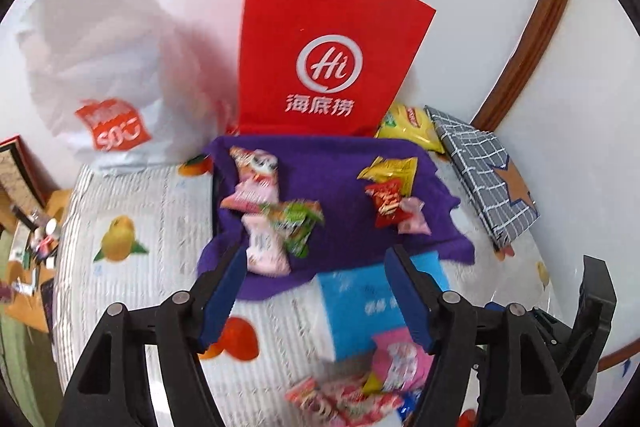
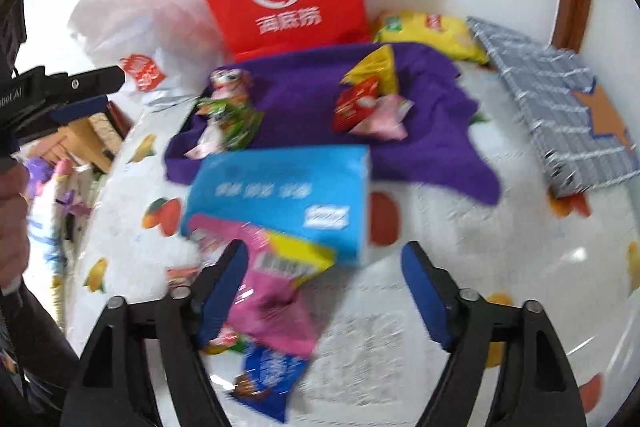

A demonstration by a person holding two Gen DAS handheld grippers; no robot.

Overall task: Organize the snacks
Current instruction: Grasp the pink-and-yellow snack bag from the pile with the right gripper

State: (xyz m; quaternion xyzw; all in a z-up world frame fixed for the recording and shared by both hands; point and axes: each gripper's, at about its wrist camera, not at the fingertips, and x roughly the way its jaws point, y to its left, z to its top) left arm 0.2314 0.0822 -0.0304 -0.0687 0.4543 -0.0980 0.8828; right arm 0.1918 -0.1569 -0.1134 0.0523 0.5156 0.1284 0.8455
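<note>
Purple fuzzy cloth (image 1: 340,195), crinkly snack packets (image 1: 264,215) (glossy); both grippers' fingers apart, empty

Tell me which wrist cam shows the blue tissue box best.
Right wrist: the blue tissue box shows whole, top and side, with a pink snack pack overlapping its near corner. Left wrist shows only part of it, between the left gripper's fingers.

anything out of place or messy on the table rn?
Yes. The purple cloth lies rumpled, one corner trailing off toward the grid-pattern box. Snack packets lie scattered on it, and more sit piled loose against the blue box nearer the camera.
</note>
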